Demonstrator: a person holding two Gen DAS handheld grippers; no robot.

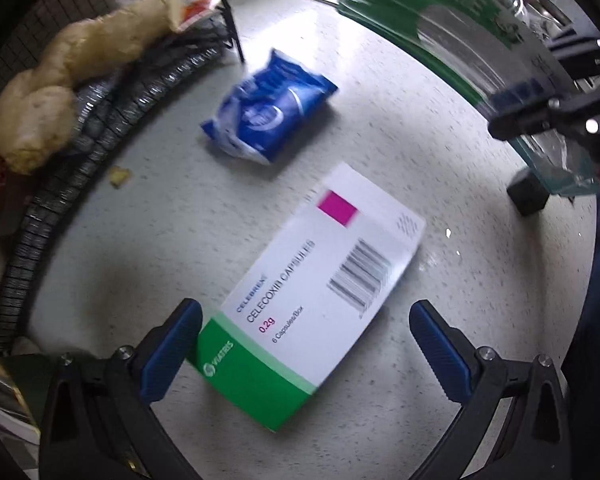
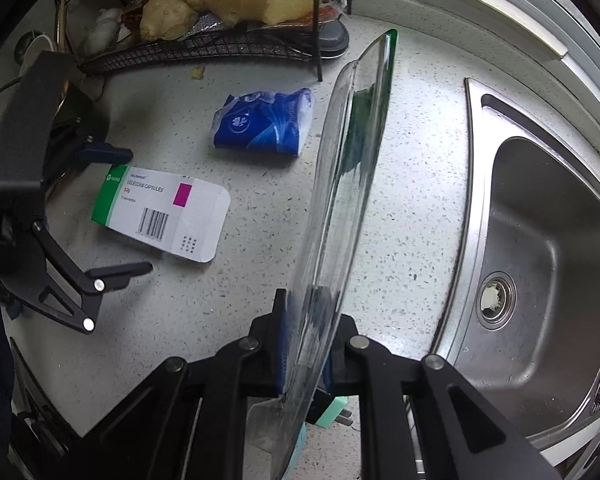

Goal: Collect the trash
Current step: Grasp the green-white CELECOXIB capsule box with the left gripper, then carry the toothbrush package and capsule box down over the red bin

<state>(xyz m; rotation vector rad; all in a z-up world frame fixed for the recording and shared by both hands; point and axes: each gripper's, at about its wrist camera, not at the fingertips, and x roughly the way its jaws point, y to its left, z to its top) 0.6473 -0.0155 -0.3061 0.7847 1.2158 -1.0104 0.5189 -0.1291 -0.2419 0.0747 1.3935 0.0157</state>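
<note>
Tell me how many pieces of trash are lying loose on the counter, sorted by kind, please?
Cardboard medicine box: 1
Blue tissue pack: 1
Small yellowish scrap: 1
Total: 3

Not counted: the clear plastic bag with a green edge, since the right gripper holds it above the counter.

Left wrist view motion-blurred: blue packet (image 1: 269, 109) print unreadable, clear bag (image 1: 452, 36) lettering smeared. Medicine box (image 1: 300, 296) near corner hidden behind gripper finger. Sink (image 2: 548, 264) cut by right edge.
</note>
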